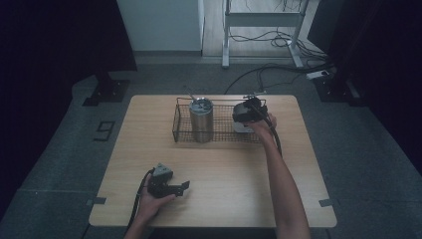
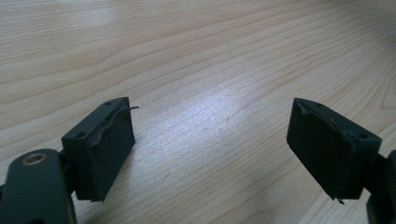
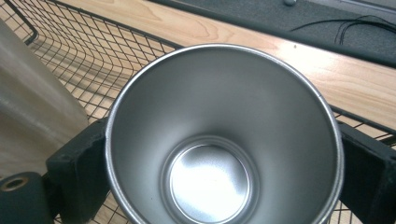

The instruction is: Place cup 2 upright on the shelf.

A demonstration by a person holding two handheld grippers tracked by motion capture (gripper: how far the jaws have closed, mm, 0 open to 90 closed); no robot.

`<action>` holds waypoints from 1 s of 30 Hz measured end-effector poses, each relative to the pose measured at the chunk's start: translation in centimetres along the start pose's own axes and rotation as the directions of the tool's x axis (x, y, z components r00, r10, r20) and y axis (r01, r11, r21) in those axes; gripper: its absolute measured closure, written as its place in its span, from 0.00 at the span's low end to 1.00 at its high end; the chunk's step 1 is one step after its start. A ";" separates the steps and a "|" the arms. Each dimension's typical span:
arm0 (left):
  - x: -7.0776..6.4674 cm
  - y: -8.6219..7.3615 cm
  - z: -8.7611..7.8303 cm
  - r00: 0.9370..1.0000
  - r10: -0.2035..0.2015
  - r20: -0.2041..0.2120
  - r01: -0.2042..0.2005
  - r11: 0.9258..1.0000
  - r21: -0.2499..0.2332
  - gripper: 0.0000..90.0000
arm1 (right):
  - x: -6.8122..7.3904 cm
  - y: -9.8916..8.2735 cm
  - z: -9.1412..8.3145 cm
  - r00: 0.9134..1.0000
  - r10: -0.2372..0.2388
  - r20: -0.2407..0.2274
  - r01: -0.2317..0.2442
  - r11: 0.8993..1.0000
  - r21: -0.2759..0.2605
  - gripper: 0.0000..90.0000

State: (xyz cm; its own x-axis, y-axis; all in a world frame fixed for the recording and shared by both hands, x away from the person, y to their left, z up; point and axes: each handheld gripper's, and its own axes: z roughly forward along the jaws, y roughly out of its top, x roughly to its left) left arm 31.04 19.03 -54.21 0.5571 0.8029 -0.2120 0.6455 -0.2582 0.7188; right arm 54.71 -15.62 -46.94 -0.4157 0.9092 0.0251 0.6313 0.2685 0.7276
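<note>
two steel cups [image 3: 224, 140] in one wire basket [image 1: 181, 130]; right gripper [image 1: 247, 113] fingers pinch one, left gripper [image 2: 210, 149] fingers spread.

Dim room, dark at the edges; soft overhead light puts a pale sheen on the table [image 2: 205, 107]. Close views look sharp.

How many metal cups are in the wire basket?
2: one cup stands at the basket's left-middle; the other cup sits between the right hand-held gripper's jaws at its right end.
</note>
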 end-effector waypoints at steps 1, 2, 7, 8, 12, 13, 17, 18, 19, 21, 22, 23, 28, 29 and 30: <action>0.0 0.0 0.0 1.000 0.000 0.000 0.000 1.000 0.001 0.17 | 0.0 0.0 0.1 1.000 0.001 -0.002 -0.001 1.000 0.005 0.07; 0.0 0.0 0.0 1.000 0.001 0.000 -0.001 1.000 0.002 0.17 | 0.0 -0.1 0.2 1.000 0.000 -0.003 0.000 1.000 0.011 0.07; -0.1 0.0 0.1 1.000 0.005 0.006 -0.005 1.000 0.003 0.17 | 0.0 -0.3 0.5 1.000 0.005 0.009 -0.005 1.000 0.029 0.07; -0.1 0.0 0.1 1.000 0.006 0.006 -0.006 1.000 0.004 0.17 | -0.1 -0.3 0.6 1.000 0.006 0.011 -0.006 0.999 0.032 0.07; -0.1 0.0 0.1 1.000 0.006 0.007 -0.006 1.000 0.004 0.17 | -0.1 -0.4 0.5 1.000 0.006 0.012 -0.006 0.999 0.046 0.06; -0.1 0.0 0.1 1.000 0.006 0.008 -0.006 1.000 0.005 0.17 | 0.0 -0.4 0.4 1.000 0.002 0.016 -0.003 0.999 0.050 0.06; -0.2 0.0 0.1 1.000 0.006 0.010 -0.006 1.000 0.005 0.17 | 0.3 -0.3 0.0 0.999 -0.011 0.033 0.010 0.999 0.053 0.04; -0.2 0.0 0.1 1.000 0.007 0.010 -0.007 1.000 0.005 0.17 | 0.3 -0.2 -0.2 0.999 -0.011 0.035 0.010 0.999 0.043 0.03; -0.2 0.0 0.1 1.000 0.006 0.010 -0.006 1.000 0.005 0.17 | 0.3 -0.1 -0.5 0.999 -0.006 0.036 0.005 1.000 0.025 0.02; -0.2 0.0 0.1 1.000 0.006 0.011 -0.006 1.000 0.005 0.17 | 0.1 0.2 -1.1 1.000 0.008 0.022 -0.008 1.000 -0.010 0.01; -0.2 0.0 0.1 1.000 0.006 0.011 -0.006 1.000 0.005 0.17 | 0.1 0.2 -1.1 1.000 0.008 0.022 -0.008 1.000 -0.010 0.01; -0.2 0.0 0.1 1.000 0.007 0.012 -0.007 1.000 0.005 0.17 | 0.1 0.2 -1.5 1.000 0.015 0.018 -0.015 0.999 -0.028 0.01; -0.1 0.0 0.0 1.000 0.008 0.012 -0.008 1.000 0.002 0.17 | -0.2 0.4 -3.3 0.999 0.037 0.002 -0.037 0.995 -0.092 0.00; -0.1 0.1 0.0 1.000 0.007 0.012 -0.007 1.000 0.001 0.17 | -0.3 0.2 -3.7 0.999 0.042 0.002 -0.042 0.992 -0.123 0.02; -0.1 0.1 -0.1 1.000 0.006 0.011 -0.006 1.000 -0.001 0.17 | -0.3 0.2 -4.0 0.999 0.054 -0.001 -0.053 0.988 -0.143 0.02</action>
State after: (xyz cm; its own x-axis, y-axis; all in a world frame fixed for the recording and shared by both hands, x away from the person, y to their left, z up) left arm 31.00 18.96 -54.10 0.5667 0.7954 -0.2147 0.6418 -0.2628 0.7204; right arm 52.31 -17.18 -44.08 -0.3820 0.9219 0.0647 0.5523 0.1716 0.8158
